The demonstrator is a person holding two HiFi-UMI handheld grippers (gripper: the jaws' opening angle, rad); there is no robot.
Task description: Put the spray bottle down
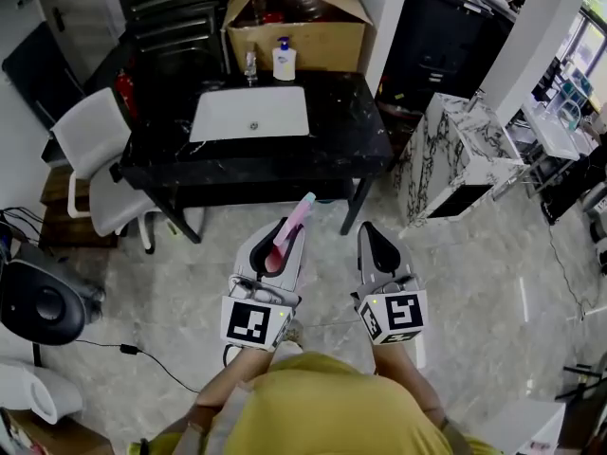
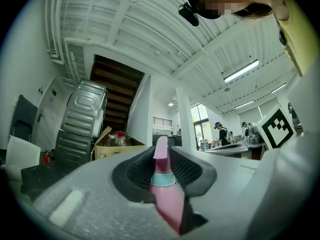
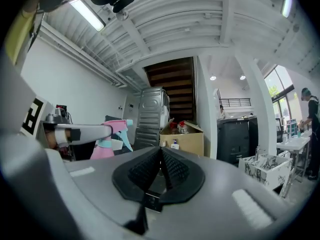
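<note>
Head view: looking steeply down on a pale marbled floor (image 1: 493, 282), both grippers held out side by side in front of the body. In the left gripper (image 1: 278, 240), a pink spray bottle (image 1: 297, 218), its top end poking out past the fingertips toward a black bench (image 1: 346, 136). Just beside it, the right gripper (image 1: 377, 245), carrying nothing. On the bench, a white sink basin (image 1: 251, 112) and behind that a white pump bottle (image 1: 284, 61); farther back, an open cardboard box (image 1: 294, 41). Both grippers well short of the bench, so the bottle is in mid-air over the floor.

Left gripper view: fingers (image 2: 137, 170) partly closed and pressing on the bottle's pink body (image 2: 165, 194) from both sides, with the pale blue collar sitting between the pads and the neck rising past them. No resting surface in sight beneath.

Right gripper view: fingers (image 3: 175, 170) brought fully together, pads meeting, nothing between. Off to the left, the bottle (image 3: 102, 148) with its pink trigger head and pale blue nozzle, carried by the other gripper.

Judged progress: none of the put-down done yet. Left to do: reach a resting place, probably the bench; lower until the base sits; open the fingers and draw clear.
</note>
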